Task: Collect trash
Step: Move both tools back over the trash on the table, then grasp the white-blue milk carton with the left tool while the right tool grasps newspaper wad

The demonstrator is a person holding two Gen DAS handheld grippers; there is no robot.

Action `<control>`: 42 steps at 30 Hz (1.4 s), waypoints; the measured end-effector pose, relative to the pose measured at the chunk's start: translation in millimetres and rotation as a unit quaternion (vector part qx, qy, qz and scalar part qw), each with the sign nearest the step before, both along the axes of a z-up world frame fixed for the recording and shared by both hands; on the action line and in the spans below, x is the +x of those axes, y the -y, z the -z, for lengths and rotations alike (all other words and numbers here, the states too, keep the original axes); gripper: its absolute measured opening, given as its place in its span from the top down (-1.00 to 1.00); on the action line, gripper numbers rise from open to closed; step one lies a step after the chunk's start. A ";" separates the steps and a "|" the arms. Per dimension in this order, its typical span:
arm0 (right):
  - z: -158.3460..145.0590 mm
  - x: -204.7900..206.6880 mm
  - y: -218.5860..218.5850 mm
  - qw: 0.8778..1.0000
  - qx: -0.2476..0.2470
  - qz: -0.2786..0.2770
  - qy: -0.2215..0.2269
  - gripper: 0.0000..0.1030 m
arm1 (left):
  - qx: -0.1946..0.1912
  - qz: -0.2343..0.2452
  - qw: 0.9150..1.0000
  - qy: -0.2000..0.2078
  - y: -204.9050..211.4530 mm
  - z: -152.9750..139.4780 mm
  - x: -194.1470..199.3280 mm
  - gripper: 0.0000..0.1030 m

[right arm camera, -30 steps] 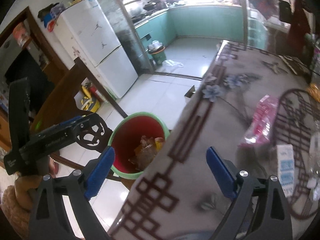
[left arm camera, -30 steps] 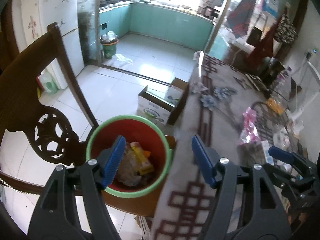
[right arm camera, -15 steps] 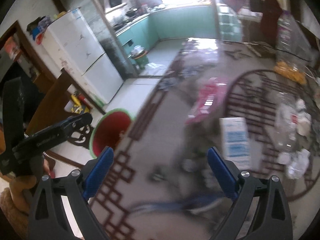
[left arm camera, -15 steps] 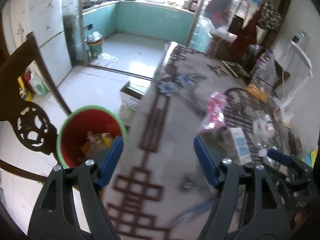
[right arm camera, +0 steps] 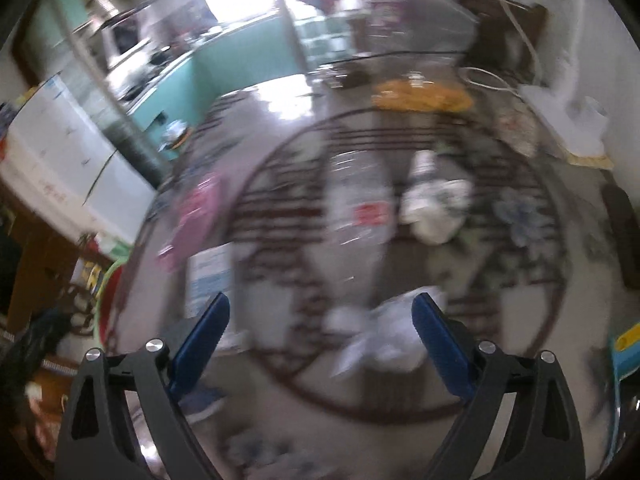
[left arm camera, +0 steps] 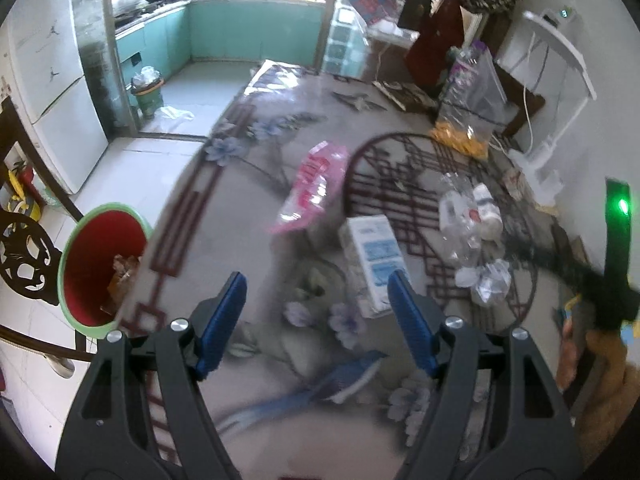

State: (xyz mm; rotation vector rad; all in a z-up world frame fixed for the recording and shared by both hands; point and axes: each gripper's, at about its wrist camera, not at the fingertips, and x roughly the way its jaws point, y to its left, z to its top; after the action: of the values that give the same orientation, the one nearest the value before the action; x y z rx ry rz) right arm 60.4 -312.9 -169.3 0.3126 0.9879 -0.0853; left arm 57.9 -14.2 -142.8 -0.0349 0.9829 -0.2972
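Left gripper [left arm camera: 316, 312] spread, empty, above table; white carton [left arm camera: 374, 264] just past right fingertip. Right gripper [right arm camera: 320, 328] wide but just narrowing; crumpled paper [right arm camera: 384, 340] between fingers, untouched.

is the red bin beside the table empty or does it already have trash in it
Not empty. In the left wrist view the red bin with the green rim holds some brownish wrappers low inside; most of its red inner wall is bare, so it is far from full.

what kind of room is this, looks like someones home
Most likely a lived-in home: a dining table under a patterned cloth, strewn with wrappers, beside an open kitchen with teal cabinets and a white fridge.
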 end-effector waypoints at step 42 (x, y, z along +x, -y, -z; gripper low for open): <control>-24.7 66.2 98.8 0.995 -0.062 0.036 0.070 0.01 | 0.052 0.030 0.993 -0.098 99.9 84.9 75.3 -0.02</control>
State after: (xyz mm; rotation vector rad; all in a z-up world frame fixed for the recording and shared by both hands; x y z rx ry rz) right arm 126.6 -411.8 -144.6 0.2378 0.8283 -0.1867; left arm 133.3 -114.2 -227.7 0.0613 1.1954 -0.3009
